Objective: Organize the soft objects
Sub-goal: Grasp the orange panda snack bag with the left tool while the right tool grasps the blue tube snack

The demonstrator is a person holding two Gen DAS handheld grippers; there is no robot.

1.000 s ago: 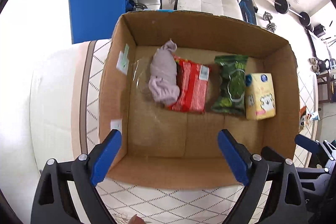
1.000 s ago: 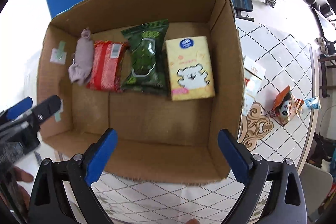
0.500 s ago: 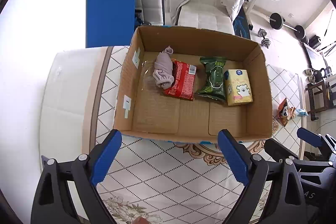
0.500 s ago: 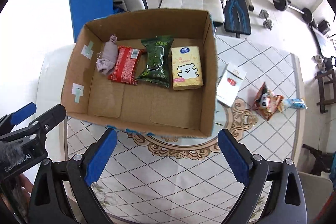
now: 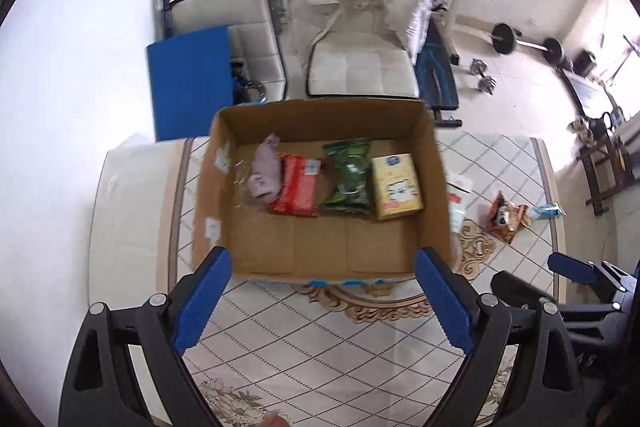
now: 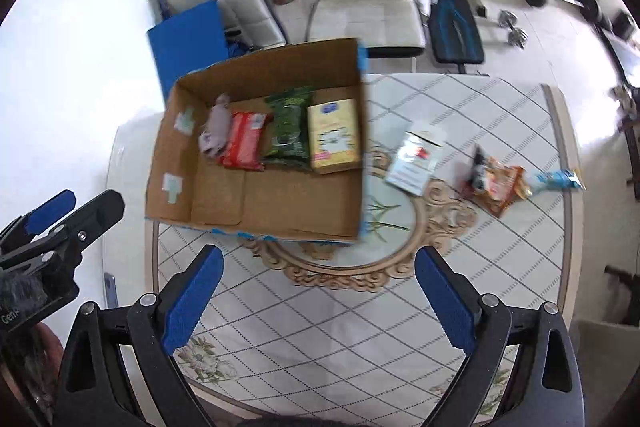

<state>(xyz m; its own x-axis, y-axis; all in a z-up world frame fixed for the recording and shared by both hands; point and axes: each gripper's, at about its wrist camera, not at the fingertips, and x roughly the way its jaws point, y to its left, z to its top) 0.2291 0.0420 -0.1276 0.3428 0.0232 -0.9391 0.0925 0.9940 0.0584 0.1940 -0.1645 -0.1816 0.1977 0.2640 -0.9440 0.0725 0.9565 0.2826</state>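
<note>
1. The left claw (image 5: 322, 291) hangs above the counter (image 5: 320, 347), its blue fingers spread wide and holding nothing, aimed at the near wall of an open cardboard box (image 5: 320, 255).
2. The right claw (image 6: 318, 287) is also spread wide and holding nothing, above the counter's ornate oval medallion (image 6: 340, 267).
3. A row lies inside the box along its far wall: a lilac sock (image 5: 264, 171), a red packet (image 5: 298, 183), a green packet (image 5: 350, 173) and a yellow tissue pack (image 5: 396, 185) with a cartoon animal. Their print is too blurred to read.
4. Right of the box, on the counter, lie a white carton (image 6: 414, 157), an orange snack bag (image 6: 496, 183) and a blue wrapper (image 6: 556, 181).
5. The counter has a diamond-grid pattern. Behind it stand a padded white chair (image 5: 356, 35), a blue board (image 5: 190, 79) and barbells (image 5: 524, 43).
</note>
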